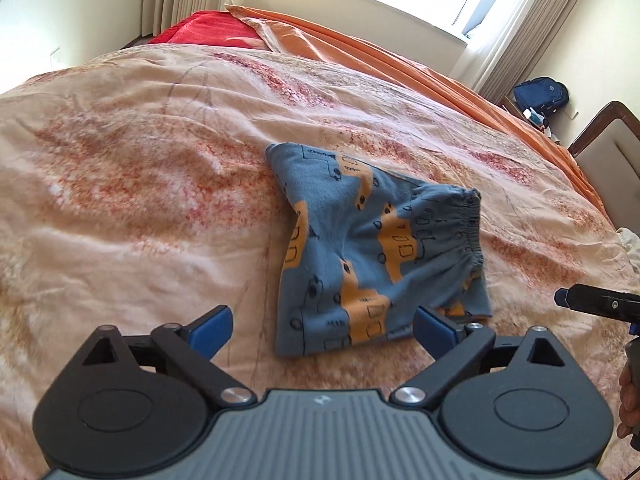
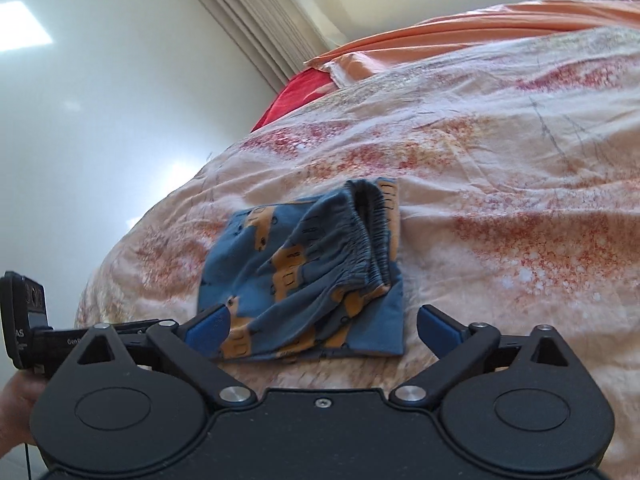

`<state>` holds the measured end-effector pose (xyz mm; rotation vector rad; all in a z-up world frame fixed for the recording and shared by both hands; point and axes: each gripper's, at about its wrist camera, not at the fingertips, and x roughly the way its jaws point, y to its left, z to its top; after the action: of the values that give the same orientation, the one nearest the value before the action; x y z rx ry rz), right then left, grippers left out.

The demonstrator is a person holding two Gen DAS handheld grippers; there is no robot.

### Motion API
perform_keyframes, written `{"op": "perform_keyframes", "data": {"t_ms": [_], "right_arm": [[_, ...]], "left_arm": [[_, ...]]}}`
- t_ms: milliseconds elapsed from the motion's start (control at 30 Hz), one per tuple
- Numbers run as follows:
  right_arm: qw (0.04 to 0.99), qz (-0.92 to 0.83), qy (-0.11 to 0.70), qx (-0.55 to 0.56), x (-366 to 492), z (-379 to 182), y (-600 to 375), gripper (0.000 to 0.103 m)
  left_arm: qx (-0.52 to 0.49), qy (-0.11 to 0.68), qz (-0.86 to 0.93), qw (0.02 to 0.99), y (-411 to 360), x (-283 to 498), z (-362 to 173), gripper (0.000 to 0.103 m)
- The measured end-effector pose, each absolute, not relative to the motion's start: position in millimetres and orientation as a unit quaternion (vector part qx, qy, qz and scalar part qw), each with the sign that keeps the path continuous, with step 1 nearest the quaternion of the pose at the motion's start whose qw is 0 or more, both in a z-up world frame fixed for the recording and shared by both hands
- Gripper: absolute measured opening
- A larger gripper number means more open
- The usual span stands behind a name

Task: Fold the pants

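Small blue pants (image 1: 360, 248) with orange car prints lie folded in a compact bundle on the bed, the gathered elastic waistband (image 1: 470, 228) on top at the right. They also show in the right wrist view (image 2: 304, 276), waistband (image 2: 372, 236) up. My left gripper (image 1: 322, 330) is open and empty, hovering just short of the bundle's near edge. My right gripper (image 2: 322, 330) is open and empty, its fingers astride the bundle's near edge. The right gripper's tip shows in the left wrist view (image 1: 592, 302).
The bed is covered by a wrinkled peach and red patterned sheet (image 1: 140, 184). An orange blanket (image 1: 380, 48) and a red cloth (image 1: 208, 30) lie at the far end. A chair (image 1: 612, 152) and a blue bag (image 1: 540, 94) stand at the right.
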<state>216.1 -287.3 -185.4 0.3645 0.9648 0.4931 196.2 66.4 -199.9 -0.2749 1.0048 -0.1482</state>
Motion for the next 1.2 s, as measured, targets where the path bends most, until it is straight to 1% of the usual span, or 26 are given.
{"op": "perform_keyframes", "data": {"t_ms": [133, 233, 367, 500, 633, 833, 1200], "right_arm": [[0.845, 0.224, 0.472, 0.117, 168, -136, -260, 0.102], [0.861, 0.221, 0.455, 0.062, 129, -99, -244, 0.102], [0.871, 0.210, 0.441, 0.055, 84, -58, -241, 0.102], [0.878, 0.216, 0.428, 0.008, 41, -25, -234, 0.102], [0.875, 0.217, 0.431, 0.015, 7, -11, -238, 0.102], [0.875, 0.203, 0.437, 0.043, -18, -13, -249, 0.102], [0.887, 0.208, 0.412, 0.032, -14, 3, -247, 0.102]], "left_arm": [[-0.115, 0.484, -0.074, 0.865, 63, 146, -162, 0.102], [-0.109, 0.481, -0.075, 0.867, 60, 106, -133, 0.103], [-0.106, 0.485, -0.066, 0.865, 53, 57, -96, 0.103], [-0.101, 0.474, -0.067, 0.872, 45, 15, -67, 0.103], [-0.104, 0.479, -0.056, 0.870, 39, -15, -57, 0.103], [-0.100, 0.475, -0.041, 0.873, 29, -34, -49, 0.103], [-0.095, 0.460, -0.042, 0.882, 21, -23, -40, 0.103]]}}
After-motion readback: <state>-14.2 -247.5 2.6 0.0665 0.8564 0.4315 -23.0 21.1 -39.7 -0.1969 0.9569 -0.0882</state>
